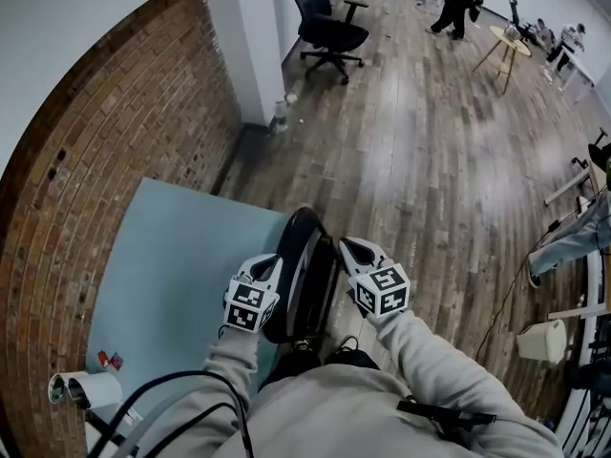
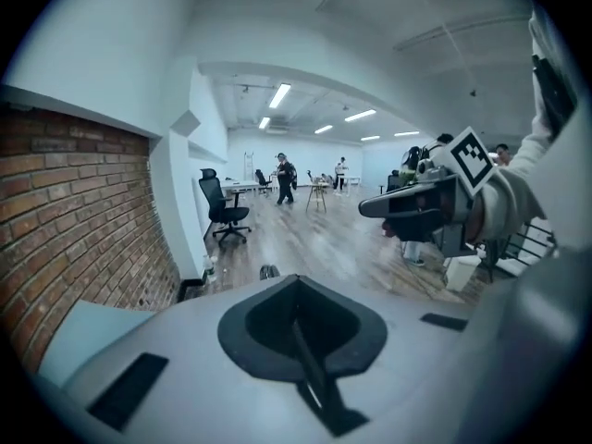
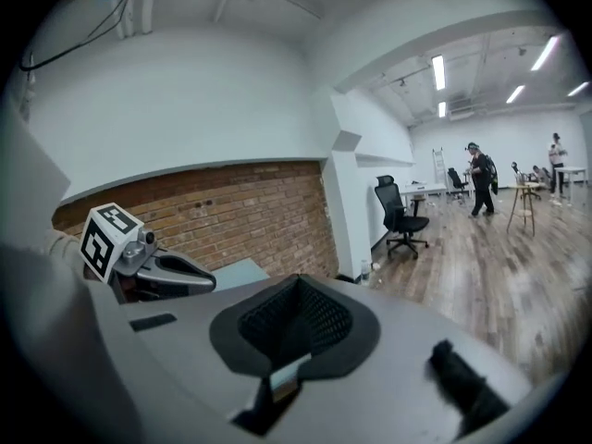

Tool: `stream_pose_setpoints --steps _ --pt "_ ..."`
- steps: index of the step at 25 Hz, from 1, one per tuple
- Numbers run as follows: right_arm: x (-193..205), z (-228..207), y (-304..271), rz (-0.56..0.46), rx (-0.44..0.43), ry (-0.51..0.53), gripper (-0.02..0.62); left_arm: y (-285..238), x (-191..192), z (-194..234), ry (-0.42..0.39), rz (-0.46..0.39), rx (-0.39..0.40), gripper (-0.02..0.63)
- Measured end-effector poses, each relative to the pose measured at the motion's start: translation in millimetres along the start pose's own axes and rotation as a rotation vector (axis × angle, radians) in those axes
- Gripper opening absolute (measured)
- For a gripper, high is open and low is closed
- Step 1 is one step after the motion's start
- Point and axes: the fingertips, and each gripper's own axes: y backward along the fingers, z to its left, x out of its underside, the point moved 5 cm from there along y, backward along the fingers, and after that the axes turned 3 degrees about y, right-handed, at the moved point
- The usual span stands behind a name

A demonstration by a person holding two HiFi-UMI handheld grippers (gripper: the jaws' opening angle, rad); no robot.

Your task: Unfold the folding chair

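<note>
The folding chair (image 1: 307, 273) is black and stands folded, edge-on, on the floor in front of me in the head view. My left gripper (image 1: 274, 264) is close against its left side and my right gripper (image 1: 350, 250) close against its right side; whether either touches it I cannot tell. Both have their jaws shut with nothing between them. In the left gripper view the shut left gripper (image 2: 296, 285) points out over the room, with the right gripper (image 2: 407, 207) at its right. The right gripper view shows the shut right gripper (image 3: 298, 285) and the left gripper (image 3: 171, 274) beside it. The chair is hidden in both gripper views.
A brick wall (image 1: 105, 151) runs along the left, with a pale blue mat (image 1: 162, 284) at its foot. A black office chair (image 1: 326, 27) and a bottle (image 1: 281, 113) stand by the white pillar. People and a small wooden table (image 1: 506, 46) are far off. A white bin (image 1: 544, 340) is at the right.
</note>
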Motion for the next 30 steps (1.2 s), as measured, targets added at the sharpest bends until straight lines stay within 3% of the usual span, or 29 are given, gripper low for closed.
stream_pose_setpoints --steps 4,5,7,10,14,17,24,27,30 --pt "76 -15 -32 0.192 0.038 -0.059 0.008 -21 32 10 -0.037 0.126 -0.043 0.005" --pt "98 -18 -40 0.253 0.042 -0.100 0.014 -26 40 12 -0.026 0.161 -0.042 0.049" --pt "144 -19 -57 0.385 0.038 -0.197 0.135 -35 55 17 0.002 0.240 -0.048 0.156" --pt "206 -13 -78 0.568 0.010 -0.328 0.206 -40 63 27 0.118 0.287 -0.057 0.271" --pt "250 5 -101 0.691 -0.040 -0.426 0.255 -52 71 15 0.236 0.381 0.055 0.319" --pt "274 14 -124 0.724 -0.045 -0.466 0.264 -65 82 2 0.325 0.436 0.127 0.321" --pt "291 3 -157 0.792 0.054 -0.468 0.264 -88 106 -11 0.298 0.602 0.184 0.315" --pt "302 4 -171 0.796 0.069 -0.536 0.264 -90 107 -7 0.296 0.632 0.182 0.225" --pt "316 7 -177 0.881 0.105 -0.467 0.262 -91 110 2 0.392 0.631 0.157 0.152"
